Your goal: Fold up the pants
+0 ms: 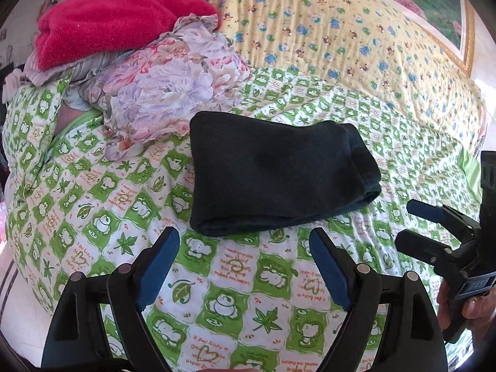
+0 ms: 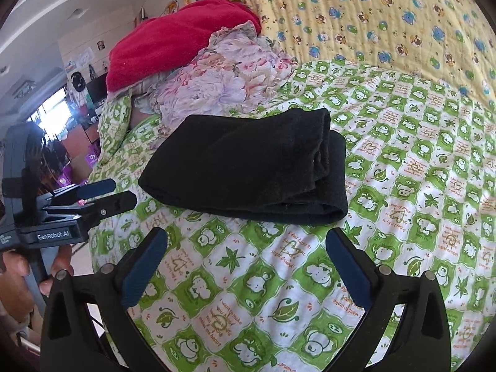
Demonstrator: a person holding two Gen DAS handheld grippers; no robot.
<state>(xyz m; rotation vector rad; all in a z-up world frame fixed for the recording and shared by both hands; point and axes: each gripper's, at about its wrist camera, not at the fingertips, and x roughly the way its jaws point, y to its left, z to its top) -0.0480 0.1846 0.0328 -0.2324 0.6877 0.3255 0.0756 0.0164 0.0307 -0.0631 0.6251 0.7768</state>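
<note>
**Black pants lie folded on the bed, both grippers empty**

The black pants [image 1: 279, 173] sit as a thick folded bundle in the middle of the frame, on the green-and-white checked quilt [image 1: 235, 303] that covers the bed. In the right wrist view the stacked layers show at the bundle's right end, one fold lying over another.

The left gripper [image 1: 245, 266] hangs at the lower edge of its own view with its blue-padded fingers spread wide, holding nothing, its tips just short of the near edge of the pants. The right gripper [image 2: 245, 266] is likewise spread and empty, low in its frame, close to the bundle but not touching it. Each one shows in the other's camera at the side of the frame, held in a hand.

Behind the pants, toward the upper left, a floral cloth [image 1: 167, 93] is heaped up with a red fleece [image 1: 117, 18] on top of it. A yellow quilt with small bears [image 1: 325, 37] fills the upper right.
</note>
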